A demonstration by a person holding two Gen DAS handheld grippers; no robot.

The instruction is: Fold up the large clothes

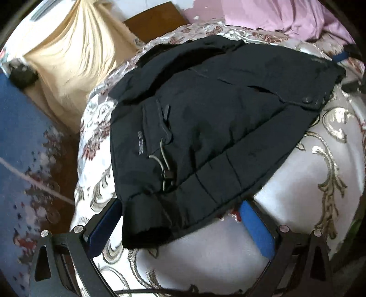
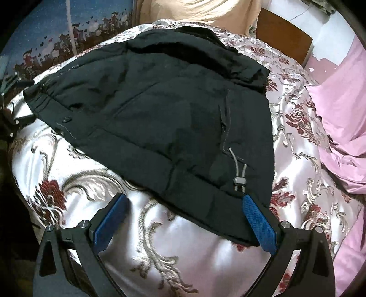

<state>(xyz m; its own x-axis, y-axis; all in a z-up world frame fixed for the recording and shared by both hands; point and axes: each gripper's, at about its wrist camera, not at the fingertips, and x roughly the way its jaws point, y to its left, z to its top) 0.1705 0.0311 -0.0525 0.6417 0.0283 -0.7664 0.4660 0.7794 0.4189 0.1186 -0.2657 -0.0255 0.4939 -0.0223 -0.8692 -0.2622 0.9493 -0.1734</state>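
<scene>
A dark navy padded jacket (image 1: 205,123) lies folded on a white satin bedspread with red flowers (image 1: 297,205). Its grey drawcord with a toggle (image 1: 168,174) rests on top near the hem. My left gripper (image 1: 180,219) is open, and the jacket's near corner and cuff lie between its blue pads (image 1: 256,228) without being pinched. In the right wrist view the same jacket (image 2: 160,109) spreads ahead. My right gripper (image 2: 185,217) is open over the hem, with its right pad (image 2: 258,224) beside the drawcord toggle (image 2: 239,181).
A beige cloth (image 1: 75,57) and a brown wooden board (image 1: 155,20) lie beyond the jacket. A pink sheet (image 2: 338,114) covers the bed's right side. A blue patterned cloth (image 1: 25,137) lies to the left. Bare bedspread (image 2: 183,255) shows near both grippers.
</scene>
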